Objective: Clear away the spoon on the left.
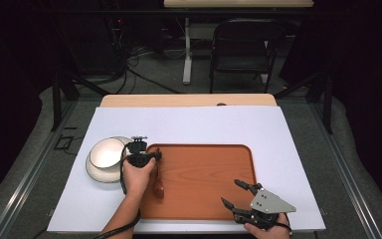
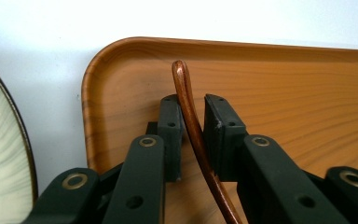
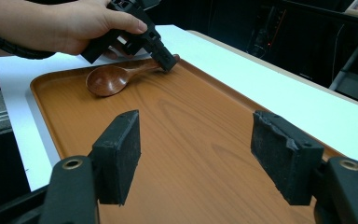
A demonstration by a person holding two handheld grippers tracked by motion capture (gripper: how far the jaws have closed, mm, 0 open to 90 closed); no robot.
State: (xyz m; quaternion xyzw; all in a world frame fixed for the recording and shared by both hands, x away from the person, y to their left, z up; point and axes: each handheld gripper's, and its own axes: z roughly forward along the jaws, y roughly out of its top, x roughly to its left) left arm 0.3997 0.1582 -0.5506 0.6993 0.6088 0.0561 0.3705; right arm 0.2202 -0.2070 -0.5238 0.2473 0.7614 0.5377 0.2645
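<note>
Now left gripper [image 1: 155,156] straddling dark wooden spoon's [image 2: 192,122] handle on brown wooden tray [image 1: 204,149], jaws loosened, seemingly releasing; right gripper [image 1: 231,194] idling, spread wide.

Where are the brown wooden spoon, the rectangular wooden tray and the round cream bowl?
brown wooden spoon [image 3: 107,79]: right gripper view, on its bowl end.
rectangular wooden tray [image 1: 204,172]: high view, on its bare floor.
round cream bowl [image 1: 104,152]: high view, on its inside.
</note>
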